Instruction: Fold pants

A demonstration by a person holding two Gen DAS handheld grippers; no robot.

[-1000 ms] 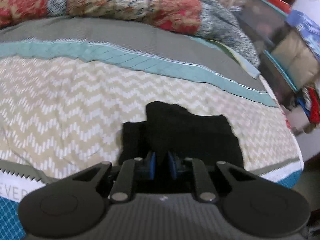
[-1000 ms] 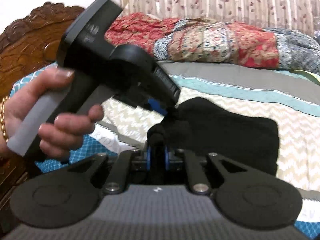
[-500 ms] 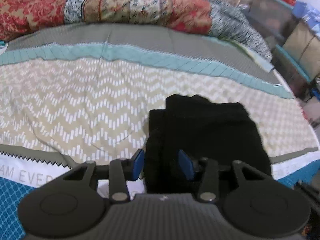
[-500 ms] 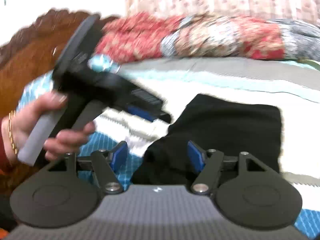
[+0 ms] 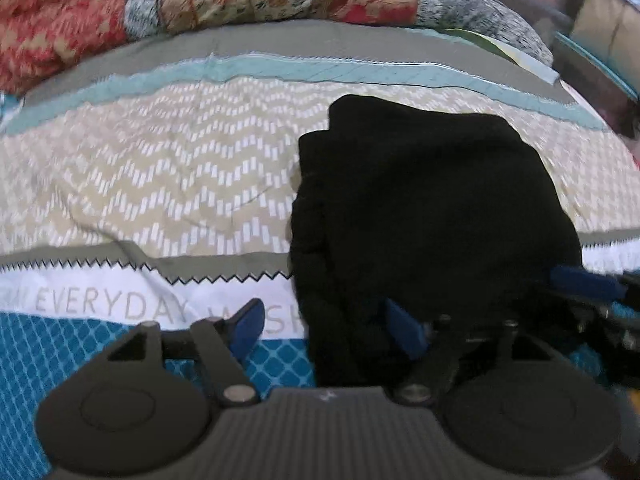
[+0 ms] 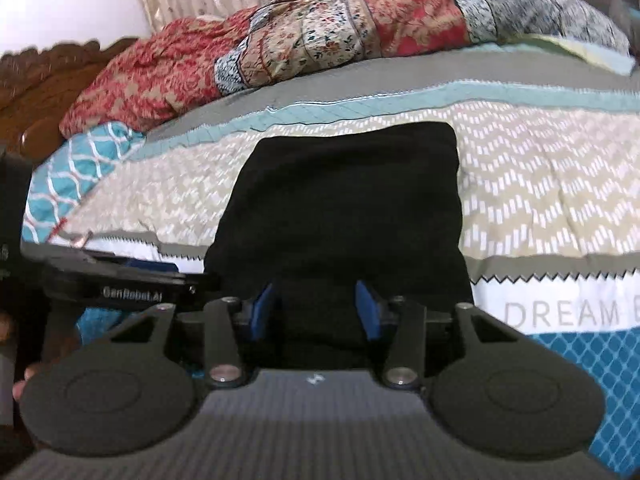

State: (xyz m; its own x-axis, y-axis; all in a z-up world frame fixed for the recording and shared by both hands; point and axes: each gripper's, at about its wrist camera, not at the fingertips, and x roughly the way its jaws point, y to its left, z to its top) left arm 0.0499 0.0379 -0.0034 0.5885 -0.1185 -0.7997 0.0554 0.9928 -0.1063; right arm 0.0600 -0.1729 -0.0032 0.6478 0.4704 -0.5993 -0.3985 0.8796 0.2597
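The black pants (image 5: 424, 208) lie folded in a compact bundle on the bed, also in the right wrist view (image 6: 344, 208). My left gripper (image 5: 326, 326) is open at the bundle's near left edge, its blue pads apart with fabric between them. My right gripper (image 6: 316, 310) is open at the near edge of the bundle, blue pads apart on either side of the cloth. The left gripper also shows at the left of the right wrist view (image 6: 120, 276), and the right gripper at the right of the left wrist view (image 5: 588, 292).
The bed cover (image 5: 160, 184) has beige chevron, grey and teal bands and a blue lattice border. A red patchwork quilt (image 6: 320, 36) is piled along the far side. A carved wooden headboard (image 6: 44, 84) stands at the left. Boxes (image 5: 600, 24) stand beyond the bed's right side.
Both grippers were shut on the pants a second ago, then opened and let go. The bundle now rests on the bed and both grippers have drawn back toward its near edge.
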